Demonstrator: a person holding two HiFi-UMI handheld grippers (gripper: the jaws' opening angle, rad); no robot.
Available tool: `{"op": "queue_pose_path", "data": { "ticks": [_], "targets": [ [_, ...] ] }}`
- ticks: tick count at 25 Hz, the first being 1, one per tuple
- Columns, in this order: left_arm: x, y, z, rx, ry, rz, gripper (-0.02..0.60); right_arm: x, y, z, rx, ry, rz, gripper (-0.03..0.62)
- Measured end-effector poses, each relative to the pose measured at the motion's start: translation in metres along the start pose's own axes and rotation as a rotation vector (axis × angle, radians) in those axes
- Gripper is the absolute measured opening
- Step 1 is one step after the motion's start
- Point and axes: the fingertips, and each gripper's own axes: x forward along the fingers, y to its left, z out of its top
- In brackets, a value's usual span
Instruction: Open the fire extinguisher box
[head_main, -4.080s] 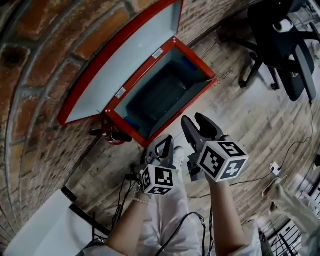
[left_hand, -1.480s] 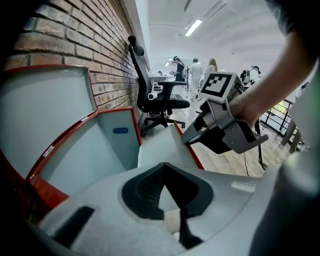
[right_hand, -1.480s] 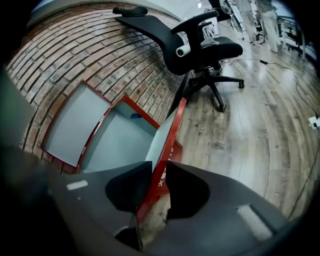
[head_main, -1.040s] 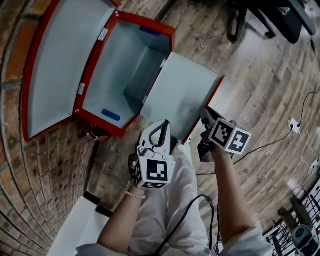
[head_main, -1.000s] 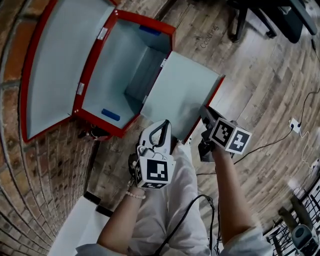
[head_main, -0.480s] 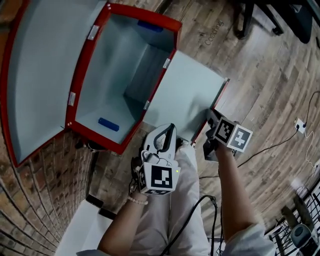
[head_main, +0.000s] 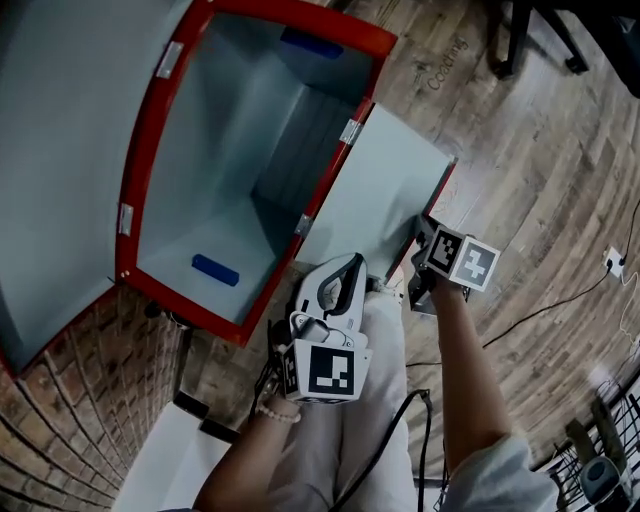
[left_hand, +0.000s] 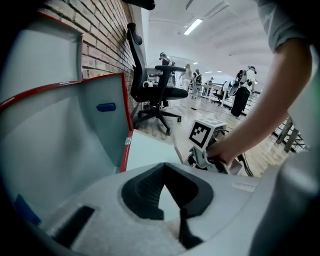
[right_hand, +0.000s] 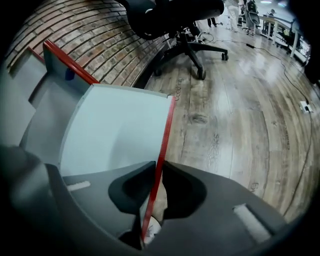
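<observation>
- Front door (head_main: 378, 195) of the red fire extinguisher box (head_main: 150, 165) is lying far lower than a second ago, nearing the wooden floor (head_main: 530, 170).
- Right tongs (right_hand: 156, 169) are pinching the door's red edge, having just been closing on it.
- Left tongs (left_hand: 163, 169) are hanging pressed together, empty.
- Keeping that pinch firm and following the hinge arc should be easing the door down without a slam.

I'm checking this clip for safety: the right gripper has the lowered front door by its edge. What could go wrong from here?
1. The right gripper has just been closing its jaws on only the thin red edge of the front door. That edge might slip out, and the door could then drop onto the wooden floor.
2. The person's leg is close beside that edge, so a falling door could strike it.
</observation>
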Motion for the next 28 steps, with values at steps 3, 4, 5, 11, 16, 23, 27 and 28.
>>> {"op": "queue_pose_path", "data": {
  "ticks": [3,4,5,11,16,23,27,28],
  "targets": [
    [0.004,0.004,-0.010,-0.003,0.006,0.006,0.000,0.020,0.001,-0.002,-0.017,0.016,-0.001,0.055],
    [0.005,0.005,-0.013,-0.002,0.010,0.008,0.000,0.026,0.002,-0.003,-0.026,0.021,0.000,0.055],
    [0.005,0.006,-0.017,0.001,0.015,0.009,0.000,0.032,0.003,-0.004,-0.037,0.026,-0.001,0.055],
    [0.006,0.015,-0.030,0.016,0.030,0.023,0.000,0.058,0.008,-0.006,-0.050,0.044,-0.016,0.055],
    [0.009,0.011,-0.033,0.034,0.021,0.007,0.000,0.071,0.011,-0.006,-0.050,0.035,-0.036,0.057],
    [0.005,0.012,-0.034,0.020,0.024,0.024,0.000,0.078,0.013,-0.008,-0.015,0.030,-0.043,0.048],
    [0.006,0.012,-0.035,0.013,0.022,0.029,0.000,0.083,0.017,-0.007,-0.010,0.028,-0.036,0.054],
    [0.007,0.013,-0.036,0.012,0.022,0.031,0.000,0.084,0.019,-0.006,-0.002,0.017,-0.027,0.063]
  ]
}}
